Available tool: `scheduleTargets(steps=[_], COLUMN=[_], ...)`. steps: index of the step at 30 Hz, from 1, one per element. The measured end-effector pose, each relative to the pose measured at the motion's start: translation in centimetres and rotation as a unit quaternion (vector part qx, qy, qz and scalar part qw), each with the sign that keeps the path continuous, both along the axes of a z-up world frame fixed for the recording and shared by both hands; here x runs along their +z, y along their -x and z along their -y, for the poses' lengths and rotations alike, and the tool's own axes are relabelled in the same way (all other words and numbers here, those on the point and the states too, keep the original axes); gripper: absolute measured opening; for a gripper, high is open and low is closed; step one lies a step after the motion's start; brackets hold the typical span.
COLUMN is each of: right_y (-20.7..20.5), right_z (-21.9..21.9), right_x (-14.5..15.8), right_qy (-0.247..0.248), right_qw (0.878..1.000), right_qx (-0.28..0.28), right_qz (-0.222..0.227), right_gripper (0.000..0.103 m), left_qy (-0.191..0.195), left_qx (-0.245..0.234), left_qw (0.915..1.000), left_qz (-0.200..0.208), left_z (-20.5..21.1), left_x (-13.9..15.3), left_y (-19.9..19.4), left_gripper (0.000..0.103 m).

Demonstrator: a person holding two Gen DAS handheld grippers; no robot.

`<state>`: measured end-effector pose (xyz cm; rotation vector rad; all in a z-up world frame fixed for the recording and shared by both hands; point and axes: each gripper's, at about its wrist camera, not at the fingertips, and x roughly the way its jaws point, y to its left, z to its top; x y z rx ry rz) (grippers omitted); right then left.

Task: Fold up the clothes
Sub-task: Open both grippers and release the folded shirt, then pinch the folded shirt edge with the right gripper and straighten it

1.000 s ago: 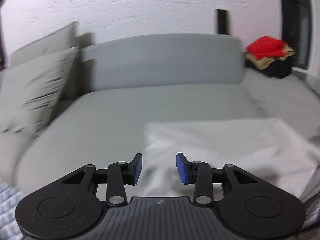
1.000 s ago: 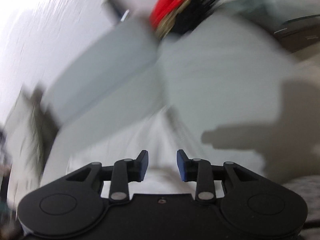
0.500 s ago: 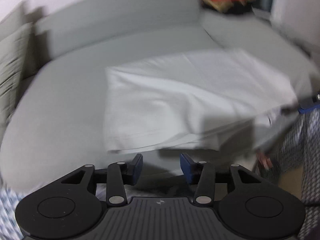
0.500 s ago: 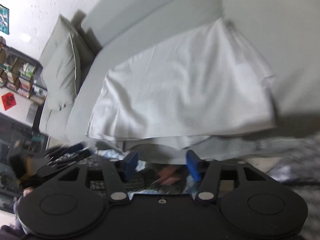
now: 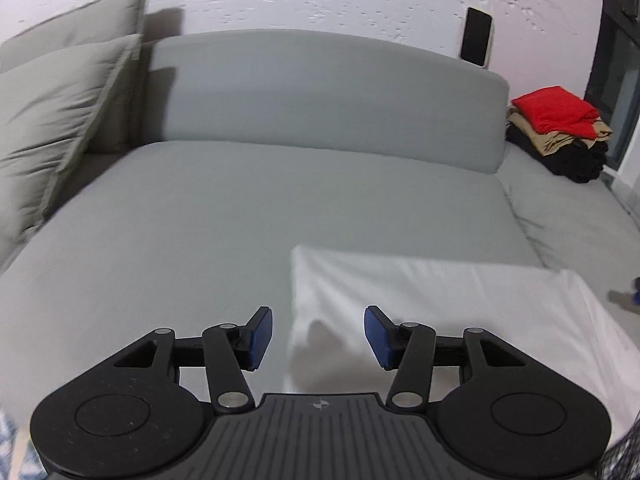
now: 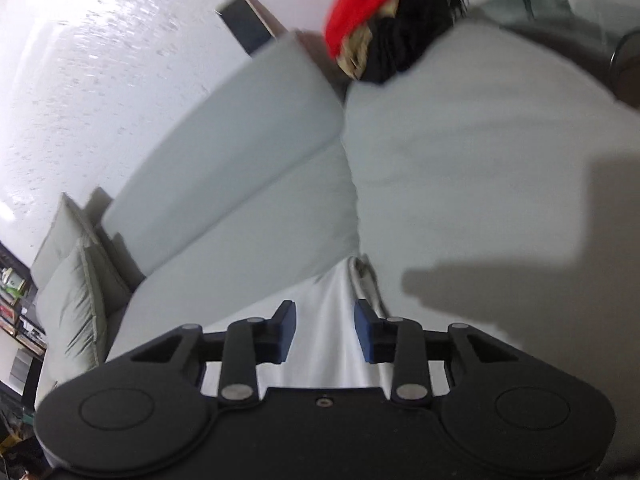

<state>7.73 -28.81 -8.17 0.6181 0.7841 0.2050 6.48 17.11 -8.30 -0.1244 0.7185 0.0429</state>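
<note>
A white garment [image 5: 440,300] lies flat on the grey sofa seat [image 5: 240,208], toward its near right part. My left gripper [image 5: 319,338] hovers low over the garment's near left corner. Its jaws are opening; the cloth's left edge runs under the gap and the blue pads [image 5: 258,338] do not touch it. In the right wrist view, my right gripper [image 6: 326,332] sits over the garment's [image 6: 326,304] right edge. Its jaws are closing with a strip of white cloth between them. The pads [image 6: 366,332] do not visibly press on the cloth.
A stack of folded clothes [image 5: 556,120], red on tan on black, rests at the sofa's far right end [image 6: 360,12]. Grey cushions [image 5: 52,120] lean at the left end. A dark panel [image 5: 476,42] hangs on the white wall. Shelves [image 6: 12,300] stand beyond the cushions.
Half a second ago both cameras looked from further back and saw the whole garment. Both grippers have since come down close to its near edge, and the right jaws have narrowed.
</note>
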Motion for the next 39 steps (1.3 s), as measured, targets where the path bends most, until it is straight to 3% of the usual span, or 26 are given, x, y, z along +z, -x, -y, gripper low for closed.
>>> scheduleTargets(steps=[6,11,14,16,18,25,29,34,39], right_y=[-6.0,-8.2,-7.6,-6.4,-6.0,-6.0,-7.0,-6.7,-7.6], right_z=[0.1,-0.3,-1.0,-1.3,-1.7,-2.4,-2.9,-1.8,-2.1], right_x=[-3.0,-4.5,-3.7,-2.6,-2.4,-4.0,-4.5,-3.8,-4.2], right_qy=[-0.064,-0.057,0.0,0.061,0.087,0.051,0.043,0.018,0.027], right_qw=[0.995,0.992,0.995,0.997,0.995,0.995,0.994,0.997,0.995], right_qx=[0.006,0.021,0.02,0.001,0.013,0.032,0.03,0.001,0.021], right_qz=[-0.069,-0.112,-0.097,-0.055,-0.048,-0.082,-0.093,-0.071,-0.094], right_gripper=[0.034,0.037,0.035,0.02,0.015,0.021,0.021,0.021,0.016], left_qy=[0.047,0.052,0.033,0.014,-0.001,-0.018,-0.023,-0.026,-0.026], left_qx=[0.011,-0.007,-0.016,-0.019,-0.022,-0.006,-0.002,0.002,0.009], left_qw=[0.9985,0.9984,0.999,0.9993,0.9993,0.9993,0.9992,0.999,0.999], left_qz=[-0.027,-0.023,-0.026,-0.029,-0.029,-0.031,-0.034,-0.036,-0.035], left_z=[0.1,1.3,2.0,2.5,2.8,3.3,3.3,3.1,2.9], left_x=[-1.4,-1.6,-2.0,-2.1,-2.2,-2.4,-2.5,-2.6,-2.5], left_y=[-2.5,-2.9,-2.9,-2.9,-2.8,-2.6,-2.5,-2.4,-2.4], left_gripper=[0.048,0.049,0.049,0.049,0.049,0.053,0.053,0.053,0.053])
